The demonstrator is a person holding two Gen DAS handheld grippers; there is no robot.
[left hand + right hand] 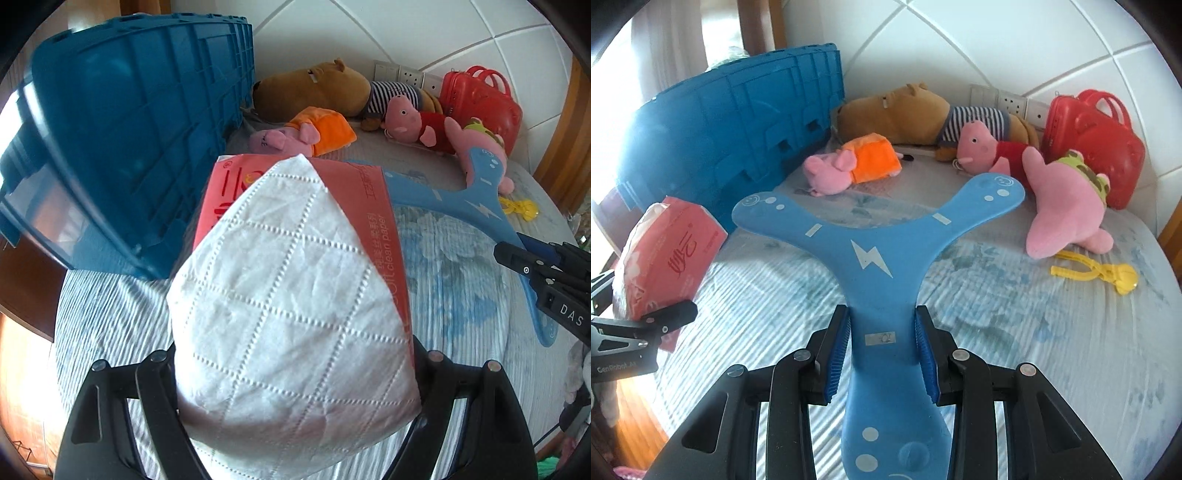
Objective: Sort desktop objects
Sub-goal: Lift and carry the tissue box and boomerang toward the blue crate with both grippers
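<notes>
At the bed's left edge, my left tool (295,369) pinches the soft red plastic pack of tissues (362,206), a white embossed sheet (280,295) spilling over it, lifted just beside the big blue ribbed plastic crate (129,129). The pack looks light and squashy, so I would hold its sides without crushing it. Further right, my right tool (882,350) is pressed onto the stem of the flat blue three-armed foam boomerang (871,254), raised above the striped bedspread (1034,350). It seems light, thin and bendy; held near its centre, it should droop less.
</notes>
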